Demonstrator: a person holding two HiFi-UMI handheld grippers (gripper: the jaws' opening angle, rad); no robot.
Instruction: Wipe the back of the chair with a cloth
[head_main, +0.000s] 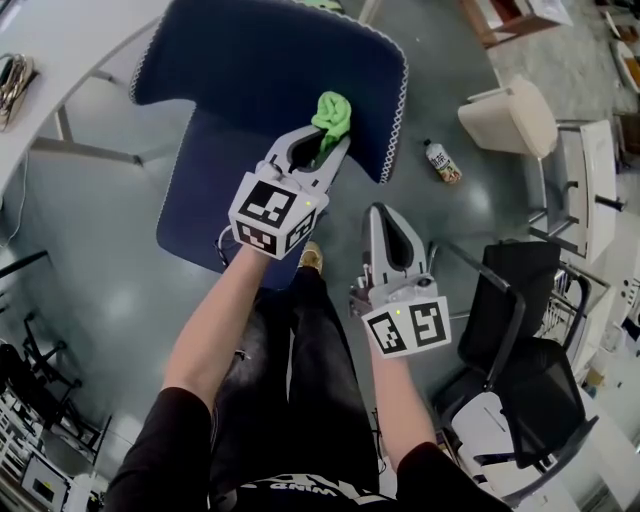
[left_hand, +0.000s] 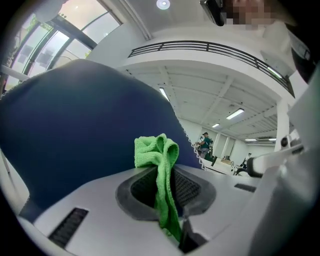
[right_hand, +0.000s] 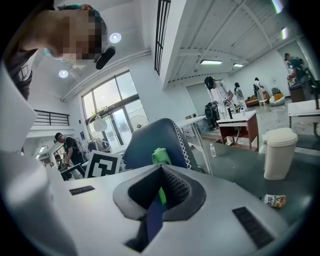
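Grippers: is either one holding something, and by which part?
The left gripper pinches the green cloth by its middle, a bunch poking past the jaws. The right gripper holds nothing.

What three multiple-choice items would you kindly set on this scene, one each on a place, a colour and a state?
1. Where does the small plastic bottle lie, relative to the padded dark blue chair?
A. on its seat
B. on the grey floor to its right
C. hung on its backrest

2. What colour is the crumpled fabric cloth in the left gripper?
A. green
B. red
C. white

3. How does the right gripper stand?
A. shut on the cloth
B. wide open
C. shut, holding nothing

Key:
1 B, the head view shows the bottle on the floor beside the chair.
2 A, the left gripper view shows bright green fabric between the jaws.
3 C, the right gripper view shows its jaws meeting with nothing between them.
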